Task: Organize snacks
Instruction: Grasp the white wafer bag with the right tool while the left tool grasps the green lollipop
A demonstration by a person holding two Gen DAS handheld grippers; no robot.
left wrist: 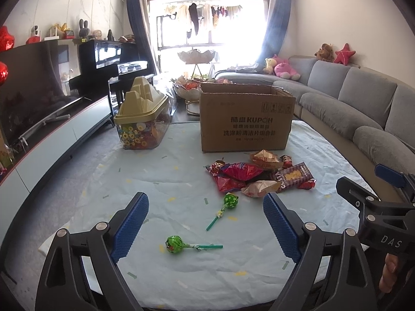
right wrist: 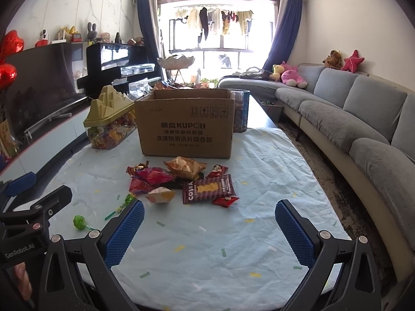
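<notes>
A pile of wrapped snacks (left wrist: 259, 176) lies on the pale blue tablecloth in front of an open cardboard box (left wrist: 246, 119). It shows in the right wrist view too (right wrist: 181, 181), with a Costa packet (right wrist: 208, 188) at the front and the box (right wrist: 185, 127) behind. Two green lollipops (left wrist: 173, 244) (left wrist: 230, 200) lie nearer me. My left gripper (left wrist: 206, 224) is open and empty above the near lollipop. My right gripper (right wrist: 209, 229) is open and empty, short of the pile. One lollipop (right wrist: 79, 221) shows left of it.
A clear candy container with a gold mountain-shaped lid (left wrist: 141, 119) stands left of the box. A second clear container (right wrist: 241, 111) stands behind the box's right side. A grey sofa (right wrist: 363, 119) runs along the right. A TV cabinet (left wrist: 52, 134) runs along the left.
</notes>
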